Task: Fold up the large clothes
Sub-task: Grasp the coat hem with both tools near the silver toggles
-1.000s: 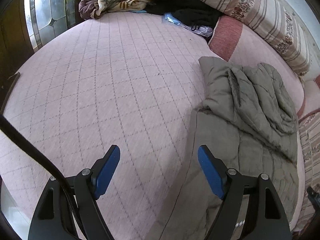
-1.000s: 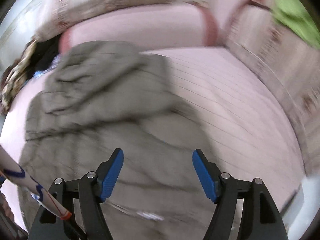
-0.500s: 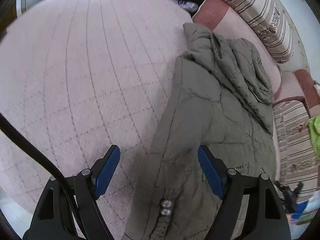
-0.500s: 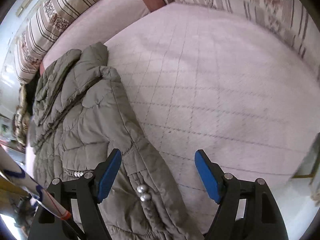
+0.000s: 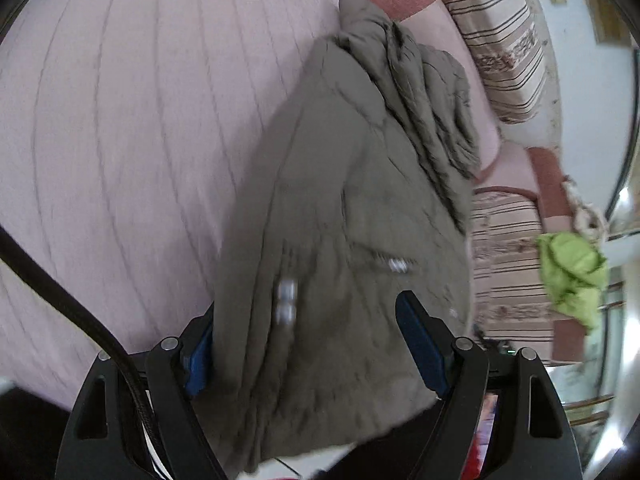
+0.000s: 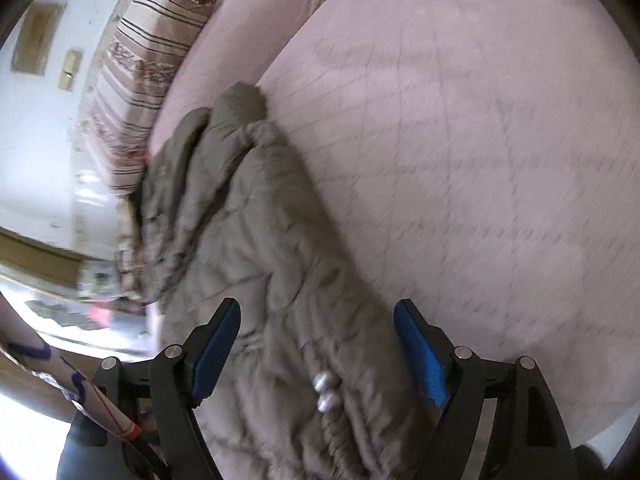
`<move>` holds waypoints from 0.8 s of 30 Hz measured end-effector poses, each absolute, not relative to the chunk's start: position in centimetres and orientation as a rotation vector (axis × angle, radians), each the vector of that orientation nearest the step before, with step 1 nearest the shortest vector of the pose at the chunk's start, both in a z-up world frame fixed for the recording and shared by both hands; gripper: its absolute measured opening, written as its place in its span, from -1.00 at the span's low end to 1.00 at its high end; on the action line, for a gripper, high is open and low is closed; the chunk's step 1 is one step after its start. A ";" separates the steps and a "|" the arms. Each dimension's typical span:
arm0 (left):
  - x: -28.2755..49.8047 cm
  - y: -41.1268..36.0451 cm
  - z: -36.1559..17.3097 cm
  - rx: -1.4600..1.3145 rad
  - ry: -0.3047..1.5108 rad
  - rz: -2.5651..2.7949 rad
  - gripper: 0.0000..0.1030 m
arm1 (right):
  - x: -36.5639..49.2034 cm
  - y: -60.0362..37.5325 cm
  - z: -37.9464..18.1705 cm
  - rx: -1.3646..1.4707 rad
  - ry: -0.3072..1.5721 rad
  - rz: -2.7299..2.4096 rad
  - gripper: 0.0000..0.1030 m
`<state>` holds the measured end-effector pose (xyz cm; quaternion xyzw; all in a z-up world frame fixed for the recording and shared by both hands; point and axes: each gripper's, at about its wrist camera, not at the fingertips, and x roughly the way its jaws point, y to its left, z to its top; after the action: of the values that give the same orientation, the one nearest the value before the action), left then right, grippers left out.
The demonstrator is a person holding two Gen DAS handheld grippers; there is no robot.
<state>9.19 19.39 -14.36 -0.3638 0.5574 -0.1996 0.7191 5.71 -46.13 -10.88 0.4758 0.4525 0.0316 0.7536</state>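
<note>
Jacket: your olive-grey quilted puffer jacket (image 5: 344, 216) (image 6: 256, 248) lay lengthwise on the pale pink quilted mattress cover (image 5: 120, 128) (image 6: 480, 140), its bunched far end up against the pink padded headboard (image 5: 460, 64).

Hem: the near edge ran toward you and passed between the fingers of both tools (motion blur softened the detail in both views).

Toggles: a pair of silver metal cord toggles (image 5: 287, 302) (image 6: 326, 390) sat on the jacket near its hem.

Left gripper: your left gripper (image 5: 308, 344) had its blue-padded fingers spread wide, jacket fabric filling the gap and covering most of the left pad (image 5: 198, 356); you had not closed on it.

Right gripper: your right gripper (image 6: 316, 348) was equally wide, the gathered hem lying between the pads without either pad pressing it.

Surroundings: a striped floral bolster cushion (image 5: 500, 48) (image 6: 140, 68) stood beyond the jacket, and a lime-green crumpled cloth (image 5: 572, 272) rested on striped upholstery off to the right in the left view.
</note>
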 end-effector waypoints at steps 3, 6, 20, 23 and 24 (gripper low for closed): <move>7.7 19.4 -14.5 -0.835 1.222 -0.455 0.53 | 4.8 -45.3 -11.1 1.061 1.000 0.133 0.61; 7.2 18.8 -15.0 -0.850 1.230 -0.487 0.53 | 3.9 -44.5 -11.1 1.073 1.007 0.169 0.57; 7.2 17.3 -15.1 -0.804 1.206 -0.474 0.57 | 1.3 -38.6 -12.3 1.067 1.085 0.306 0.35; 7.1 17.1 -15.0 -0.804 1.204 -0.451 0.57 | 1.3 -37.0 -12.0 1.030 1.073 0.288 0.30; 7.1 16.9 -14.9 -0.798 1.204 -0.439 0.57 | 1.4 -36.5 -11.8 1.015 1.067 0.283 0.28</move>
<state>7.07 16.90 -14.94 -0.3621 0.5464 -0.1994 0.7284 1.43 -36.52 -11.76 0.4611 0.4848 0.1287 0.7320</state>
